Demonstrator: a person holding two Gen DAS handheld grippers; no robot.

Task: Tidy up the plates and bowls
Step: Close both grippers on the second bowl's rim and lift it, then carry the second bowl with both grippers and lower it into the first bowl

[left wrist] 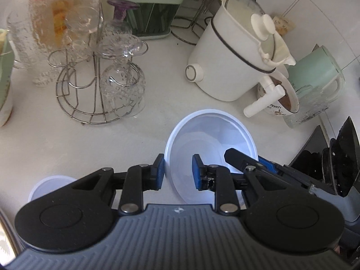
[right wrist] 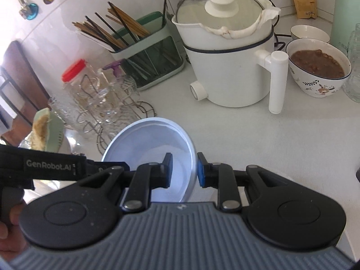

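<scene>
Grippers are both clamping 1 white plastic bowl: the left gripper is pinching its near-left rim, the right gripper its opposite rim. It is hanging tilted above the white table, in front of the white electric pot.

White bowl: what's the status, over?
Left gripper and right gripper both clamped on white bowl rim, opposite sides. Bowl empty, above counter. Glass rack nearby, not blocking.
</scene>
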